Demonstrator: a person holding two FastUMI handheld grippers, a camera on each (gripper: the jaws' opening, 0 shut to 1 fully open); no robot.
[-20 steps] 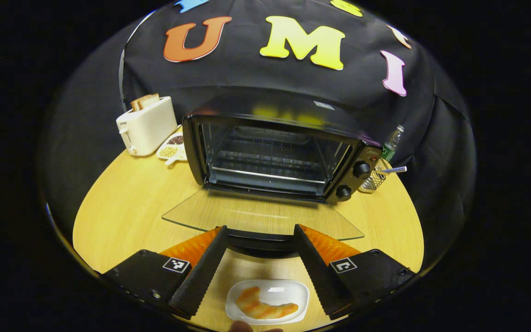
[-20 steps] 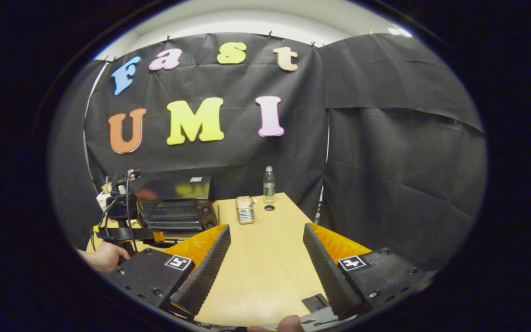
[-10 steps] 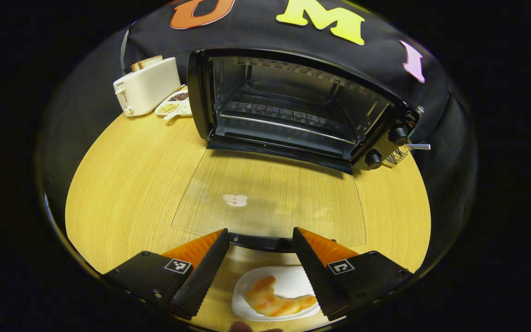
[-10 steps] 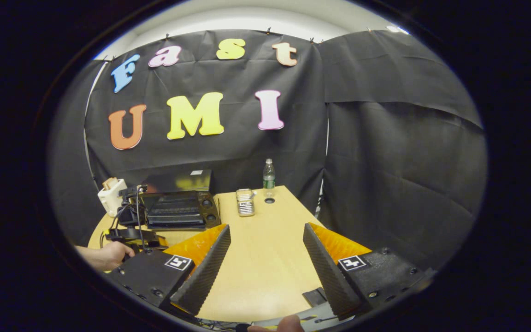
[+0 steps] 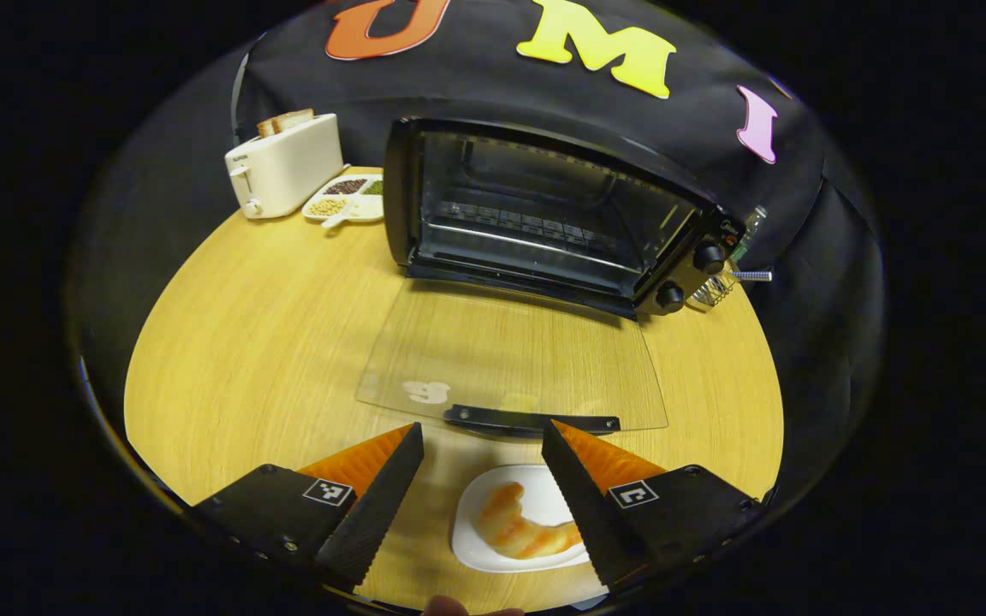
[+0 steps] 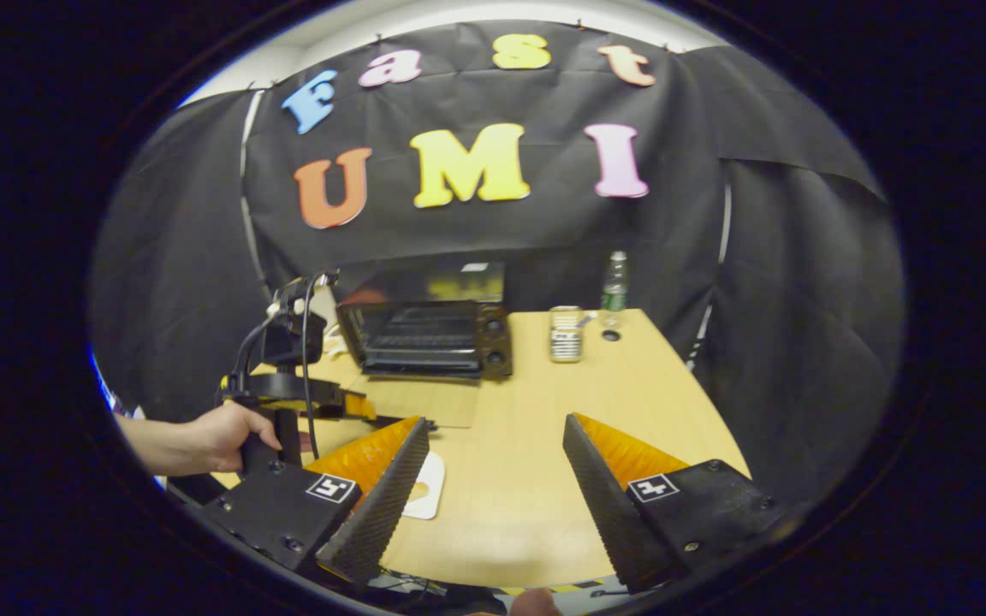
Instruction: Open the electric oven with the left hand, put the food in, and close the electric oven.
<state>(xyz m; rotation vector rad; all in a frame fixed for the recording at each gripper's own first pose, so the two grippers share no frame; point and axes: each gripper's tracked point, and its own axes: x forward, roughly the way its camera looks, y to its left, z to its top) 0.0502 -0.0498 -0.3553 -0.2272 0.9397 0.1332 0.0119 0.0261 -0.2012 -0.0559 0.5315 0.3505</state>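
The black electric oven (image 5: pixel 544 214) stands open, its glass door (image 5: pixel 510 355) lying flat on the wooden table (image 5: pixel 245 342). The door's handle (image 5: pixel 531 421) lies just beyond my left gripper (image 5: pixel 482 428), which is open and holds nothing. Below its fingers, a white plate (image 5: pixel 480 547) carries a curved orange piece of food (image 5: pixel 514 526). In the right gripper view my right gripper (image 6: pixel 495 421) is open above the table, with the plate (image 6: pixel 429 488) beside its left finger. Farther left, a hand (image 6: pixel 219 436) holds the left gripper (image 6: pixel 288 393) in front of the oven (image 6: pixel 424 338).
A white toaster (image 5: pixel 288 167) with bread and a divided dish of beans (image 5: pixel 347 197) sit left of the oven. To the oven's right stand a wire holder (image 6: pixel 566 334) and a water bottle (image 6: pixel 614 282). The table's right half (image 6: pixel 596 402) is bare wood.
The oven door has come down flat. My left gripper has drawn back, so the handle is now beyond its fingertips. The right gripper has swung left toward the plate and oven.
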